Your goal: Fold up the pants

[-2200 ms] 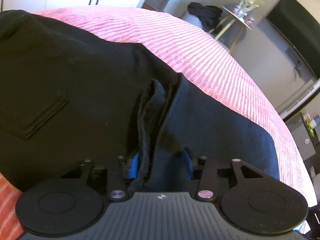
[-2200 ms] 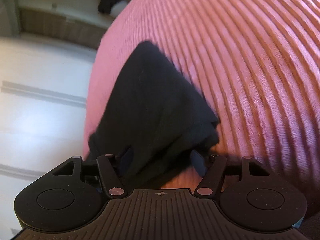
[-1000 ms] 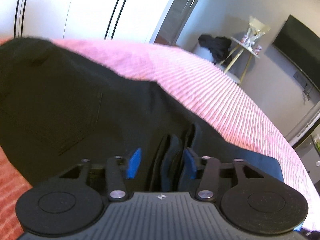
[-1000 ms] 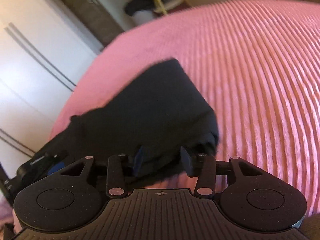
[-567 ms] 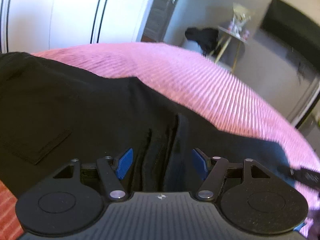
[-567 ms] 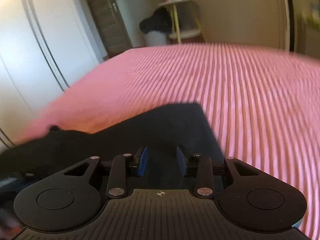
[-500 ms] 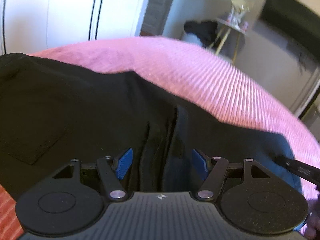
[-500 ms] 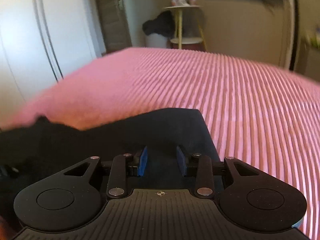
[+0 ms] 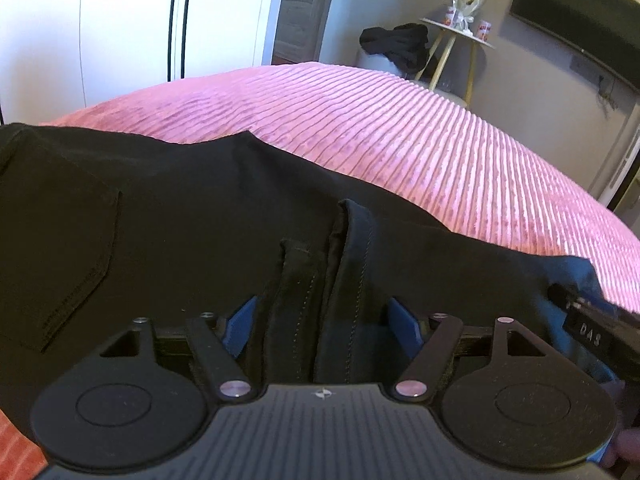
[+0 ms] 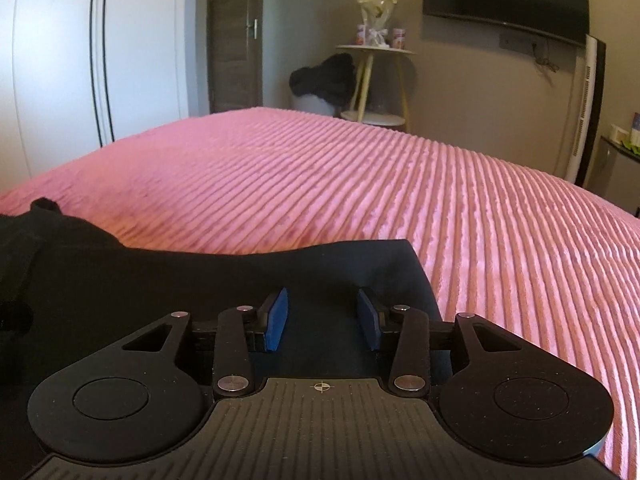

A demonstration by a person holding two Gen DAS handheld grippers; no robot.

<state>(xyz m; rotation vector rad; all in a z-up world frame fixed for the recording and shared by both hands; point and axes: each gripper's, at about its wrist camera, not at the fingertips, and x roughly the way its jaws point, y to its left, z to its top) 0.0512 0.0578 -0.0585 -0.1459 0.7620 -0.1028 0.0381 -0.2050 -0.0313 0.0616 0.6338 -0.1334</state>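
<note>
Presently, black pants (image 9: 160,216) lie on the pink bed (image 10: 400,184); left gripper (image 9: 324,322) and right gripper (image 10: 323,320) fingers have just opened, fabric loose between them.

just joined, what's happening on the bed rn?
A person with a handheld gripper in each hand is folding black pants on a pink ribbed bedspread. The left gripper straddles a bunched fold; its blue fingers have just been opening and stand clear of it. The right gripper, also just opening, is over the flat end.
</note>
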